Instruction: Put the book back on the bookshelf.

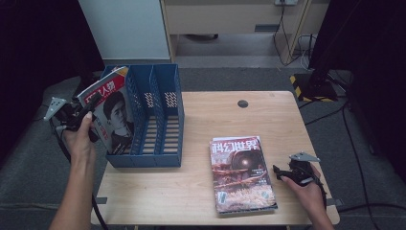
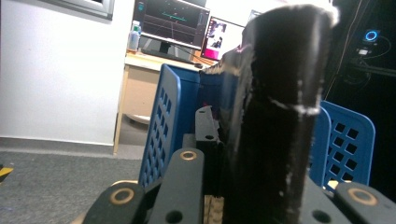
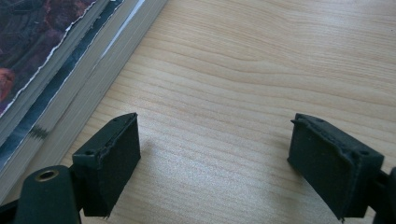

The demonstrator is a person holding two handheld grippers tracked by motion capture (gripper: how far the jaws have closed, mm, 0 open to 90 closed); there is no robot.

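My L gripper (image 1: 88, 106) clamped on mag (image 1: 111, 115) at rack (image 1: 165, 115); R gripper (image 3: 212, 158) jaws apart, bare table (image 3: 261, 70) between, per R view.

Bare forearms, no sleeves; both grippers (image 1: 71, 115) (image 1: 293, 172) are black with grey three-cornered plates (brass-ringed screw holes)

Left tongs (image 1: 91, 103) clamped shut; right tongs (image 1: 280, 173) spread wide.

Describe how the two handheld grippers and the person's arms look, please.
Both the left gripper and the right gripper are black, each topped by a grey three-cornered plate. A dark cable trails from the left one. The right gripper's pads are blocky, with rough edges. The forearms are bare; no sleeves are visible.
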